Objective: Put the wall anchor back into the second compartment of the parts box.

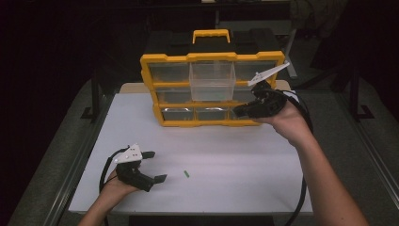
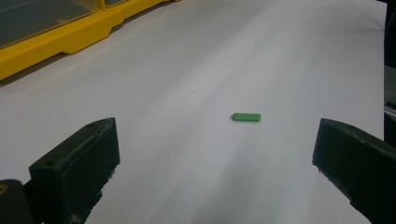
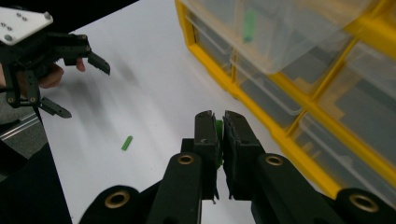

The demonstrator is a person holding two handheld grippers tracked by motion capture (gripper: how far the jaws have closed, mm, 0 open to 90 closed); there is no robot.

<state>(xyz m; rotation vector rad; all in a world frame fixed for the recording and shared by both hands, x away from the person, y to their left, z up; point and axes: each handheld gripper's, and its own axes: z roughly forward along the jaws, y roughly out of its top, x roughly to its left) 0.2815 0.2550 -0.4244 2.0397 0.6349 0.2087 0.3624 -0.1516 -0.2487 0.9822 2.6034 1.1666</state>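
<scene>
A yellow organiser (image 1: 169, 59) with clear drawers stands at the back of the white table. Its middle clear drawer (image 1: 212, 81) is pulled out, and a green piece (image 3: 250, 24) shows through its wall. My right gripper (image 1: 239, 111) hovers in front of the organiser's lower right, below that drawer, shut on a small green piece (image 3: 218, 128) pinched between its jaws. A second green piece (image 1: 186, 173) (image 2: 246, 116) lies flat on the table. My left gripper (image 1: 154, 166) rests near the front left, open, with that piece a short way ahead of its jaws.
The white table (image 1: 235, 165) drops off at its front and side edges, with metal rails (image 1: 70, 174) along the left. The organiser's black top and yellow handle (image 1: 211, 35) rise behind the drawers. A cable (image 1: 303, 188) trails from the right gripper.
</scene>
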